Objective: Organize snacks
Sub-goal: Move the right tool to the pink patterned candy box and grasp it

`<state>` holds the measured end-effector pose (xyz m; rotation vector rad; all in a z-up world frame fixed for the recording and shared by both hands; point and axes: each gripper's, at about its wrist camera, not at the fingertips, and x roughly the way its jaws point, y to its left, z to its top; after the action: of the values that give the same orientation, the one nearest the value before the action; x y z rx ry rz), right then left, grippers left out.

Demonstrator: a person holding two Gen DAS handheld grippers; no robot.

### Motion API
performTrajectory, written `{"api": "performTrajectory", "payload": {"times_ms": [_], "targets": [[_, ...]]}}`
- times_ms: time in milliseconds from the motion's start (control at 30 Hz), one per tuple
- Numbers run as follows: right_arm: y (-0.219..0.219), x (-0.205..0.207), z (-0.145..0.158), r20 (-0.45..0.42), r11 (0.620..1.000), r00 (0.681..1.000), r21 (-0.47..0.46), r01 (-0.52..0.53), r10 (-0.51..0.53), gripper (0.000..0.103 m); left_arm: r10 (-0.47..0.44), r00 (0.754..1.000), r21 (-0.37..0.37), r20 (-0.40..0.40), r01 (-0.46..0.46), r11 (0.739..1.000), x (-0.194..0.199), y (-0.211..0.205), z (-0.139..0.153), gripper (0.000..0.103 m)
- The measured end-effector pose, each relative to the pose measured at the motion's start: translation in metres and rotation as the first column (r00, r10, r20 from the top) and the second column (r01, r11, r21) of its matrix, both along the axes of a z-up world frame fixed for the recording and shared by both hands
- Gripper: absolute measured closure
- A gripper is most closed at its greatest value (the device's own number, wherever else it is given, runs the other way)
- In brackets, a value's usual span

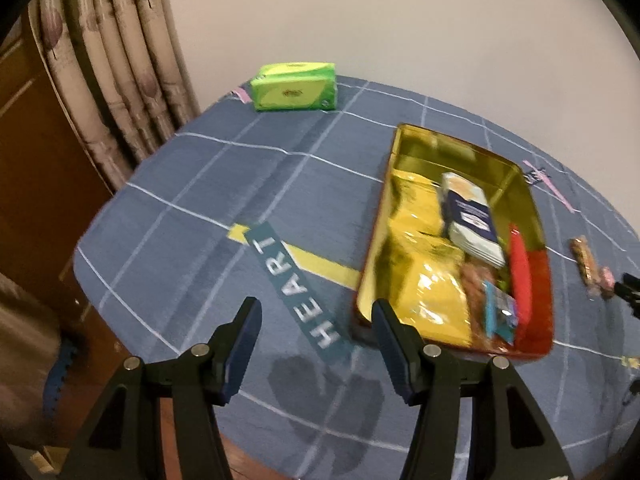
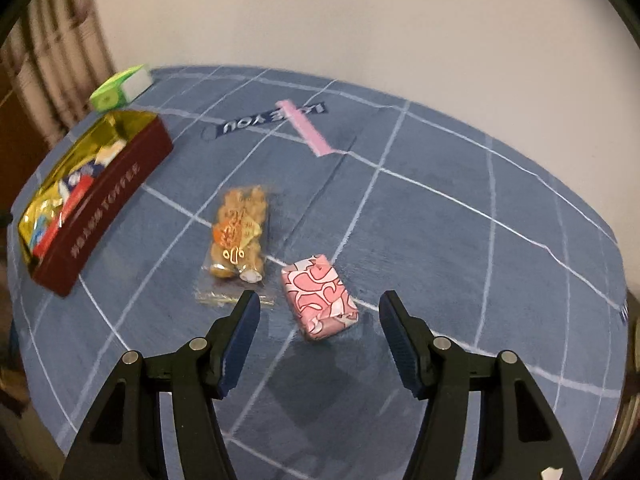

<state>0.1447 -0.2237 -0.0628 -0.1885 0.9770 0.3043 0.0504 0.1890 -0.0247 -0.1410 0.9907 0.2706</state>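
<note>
A dark red tin with a gold inside point(image 1: 468, 148) point(image 2: 120, 184) sits on the blue cloth and holds several snack packets. My left gripper point(image 1: 316, 312) is open and empty, its right finger at the tin's near left corner. My right gripper point(image 2: 318, 304) is open and empty, just short of a pink patterned packet point(image 2: 318, 298) that lies between its fingertips' line and the table's middle. A clear bag of brown snacks point(image 2: 240, 236) lies left of the pink packet; both also show at the right edge of the left wrist view point(image 1: 586, 262).
A green tissue pack point(image 1: 294, 86) point(image 2: 120, 88) lies at the table's far edge by the curtain point(image 1: 116, 60). The blue checked tablecloth point(image 1: 200, 200) point(image 2: 440, 220) covers a round table against a white wall. The table's edge drops off on the left.
</note>
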Motion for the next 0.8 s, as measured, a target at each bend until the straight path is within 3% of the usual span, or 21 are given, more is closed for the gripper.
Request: {"api": "performTrajectory", "payload": {"times_ms": [133, 300, 433, 633, 800], "targets": [[-0.003, 0.011, -0.016, -0.036, 0.997, 0.996, -0.008, -0.082, 0.082, 0.046, 0.006, 1.000, -0.007, -0.006, -0.006, 1.000, -0.005, -0.011, 0.008, 0.044], [-0.010, 0.018, -0.025, -0.029, 0.993, 0.994, 0.057, -0.108, 0.110, 0.065, -0.008, 1.000, 0.007, -0.016, 0.008, 1.000, 0.008, -0.037, 0.022, 0.044], [-0.004, 0.015, -0.028, 0.004, 0.990, 0.993, 0.077, -0.118, 0.118, 0.072, -0.062, 0.998, -0.007, -0.013, 0.062, 0.998, 0.029, -0.073, 0.029, 0.044], [-0.014, 0.004, -0.030, 0.071, 0.995, 0.997, 0.091, 0.036, -0.042, 0.074, -0.165, 0.986, -0.018, -0.024, 0.165, 0.986, 0.066, -0.143, 0.024, 0.044], [-0.042, 0.004, -0.031, 0.119, 0.977, 0.971, 0.070, 0.199, -0.206, 0.075, -0.233, 0.972, -0.029, -0.040, 0.232, 0.972, 0.088, -0.194, 0.013, 0.044]]}}
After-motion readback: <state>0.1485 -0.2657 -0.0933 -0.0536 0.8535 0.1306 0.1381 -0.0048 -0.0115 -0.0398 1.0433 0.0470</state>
